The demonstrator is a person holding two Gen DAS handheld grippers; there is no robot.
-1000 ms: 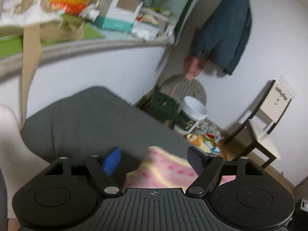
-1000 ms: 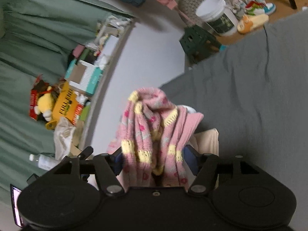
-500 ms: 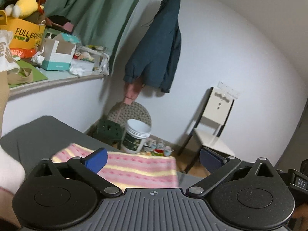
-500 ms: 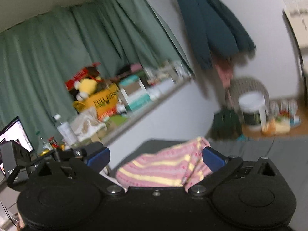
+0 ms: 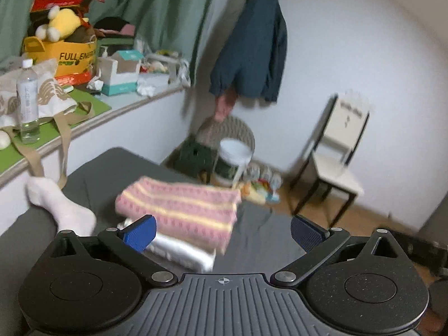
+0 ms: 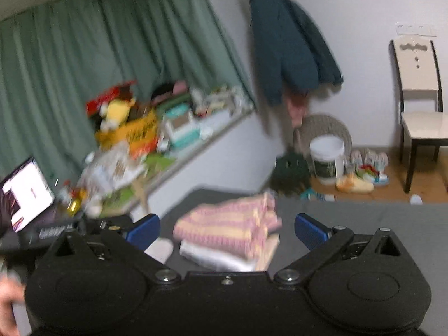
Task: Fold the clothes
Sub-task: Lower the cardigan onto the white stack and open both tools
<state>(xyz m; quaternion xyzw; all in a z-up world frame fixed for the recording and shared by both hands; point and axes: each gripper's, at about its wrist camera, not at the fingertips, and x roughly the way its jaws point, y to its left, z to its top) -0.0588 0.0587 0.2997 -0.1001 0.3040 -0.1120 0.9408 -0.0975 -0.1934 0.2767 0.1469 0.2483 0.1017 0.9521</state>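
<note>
The grey bed takes up most of the lower half of both views, and a lot of its surface is bare, especially the stretch to the right of the clothes running out to the far edge by the wooden floor. Left of it a white wall rises to a cluttered ledge under the green curtain, so that side is tight. A dark blue jacket hangs on the back wall, with a white chair off to the right, well apart from the bed.

The folded pink and yellow striped knit sits on top of a small stack, resting on a folded white garment, with a beige layer poking out on the right in the right wrist view. The stack is near the bed's left side, its right edge overhanging the white piece a bit. A white-socked foot lies just left of it.

Left gripper is spread wide, blue pads clear of the pile, nothing in it. Right gripper is the same, wide apart and empty, hanging in front of the stack.
</note>
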